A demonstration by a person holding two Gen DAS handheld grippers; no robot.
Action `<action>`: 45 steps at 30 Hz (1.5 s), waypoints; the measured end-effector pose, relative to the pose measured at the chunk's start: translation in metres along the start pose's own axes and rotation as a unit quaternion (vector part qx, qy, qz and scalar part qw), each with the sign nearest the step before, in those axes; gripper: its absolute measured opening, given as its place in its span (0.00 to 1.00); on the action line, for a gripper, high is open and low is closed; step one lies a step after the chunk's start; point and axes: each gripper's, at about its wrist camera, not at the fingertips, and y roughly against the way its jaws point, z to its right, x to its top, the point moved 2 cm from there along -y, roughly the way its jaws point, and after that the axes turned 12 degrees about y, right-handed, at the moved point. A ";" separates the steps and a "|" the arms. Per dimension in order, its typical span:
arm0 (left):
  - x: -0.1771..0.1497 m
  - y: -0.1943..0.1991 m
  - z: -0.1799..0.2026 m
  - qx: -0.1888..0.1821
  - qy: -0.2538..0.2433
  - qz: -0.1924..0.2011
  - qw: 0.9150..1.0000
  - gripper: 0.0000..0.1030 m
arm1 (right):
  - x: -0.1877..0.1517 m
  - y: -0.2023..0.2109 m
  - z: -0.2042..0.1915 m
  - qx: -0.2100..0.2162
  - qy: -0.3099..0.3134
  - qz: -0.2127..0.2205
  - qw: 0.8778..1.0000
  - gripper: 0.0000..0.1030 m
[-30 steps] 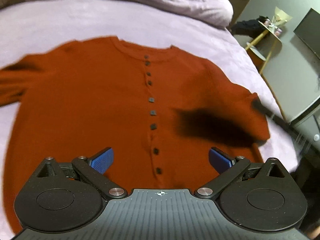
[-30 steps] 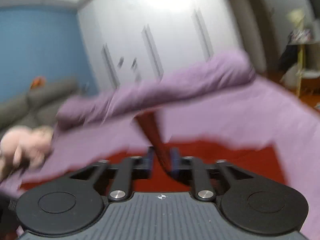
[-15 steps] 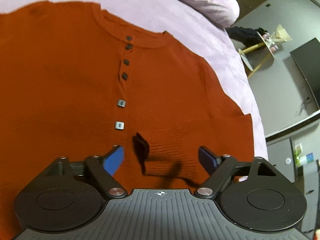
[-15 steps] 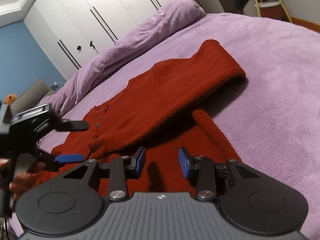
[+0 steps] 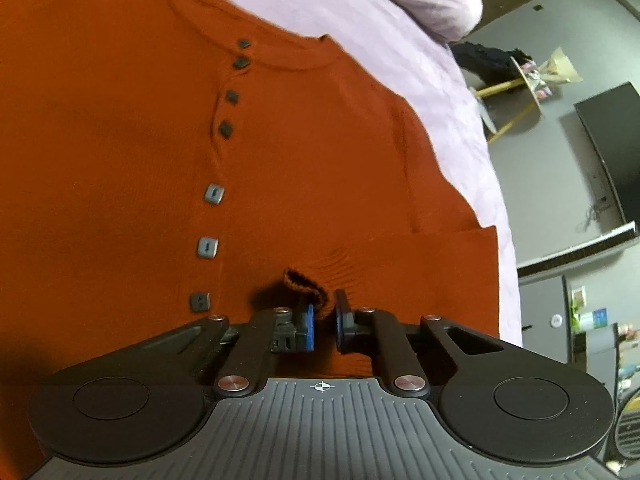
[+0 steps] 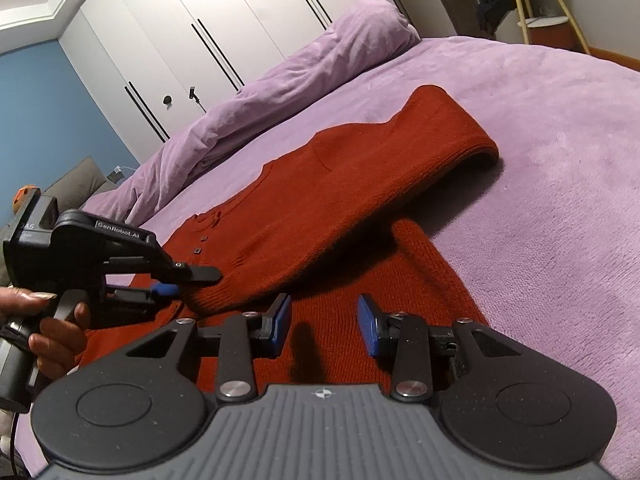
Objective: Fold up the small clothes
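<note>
Your left gripper (image 5: 324, 322) has closed since half a second ago — its blue pads now pinch the sleeve cuff (image 5: 306, 286) of the rust-red cardigan (image 5: 120, 140). The cardigan lies flat on the lilac bedspread (image 6: 560, 160), sleeve folded across its front. Your right gripper (image 6: 324, 322) hovers over the hem — jaws apart, holding nothing.

One cardigan (image 5: 320, 168) — seven buttons (image 5: 208, 247) — two grippers (image 6: 324, 322).

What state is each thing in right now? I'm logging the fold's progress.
cardigan: buttoned, flat on the bed, one sleeve folded across the front.
sleeve cuff: pinched between the left gripper's pads.
left gripper: shut on the cuff.
right gripper: open, holding nothing.
</note>
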 end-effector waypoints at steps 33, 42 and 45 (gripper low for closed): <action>0.095 0.122 -0.051 0.190 -0.146 0.266 0.934 0.10 | 0.132 -0.143 0.009 -0.106 0.055 -0.097 0.988 0.51; 0.097 0.102 -0.067 0.196 -0.139 0.244 0.939 0.10 | 0.125 -0.153 -0.021 -0.113 0.165 -0.064 0.978 0.07; 0.094 0.088 -0.055 0.208 -0.172 0.248 0.930 0.10 | 0.125 -0.153 -0.029 -0.182 0.208 -0.042 0.960 0.06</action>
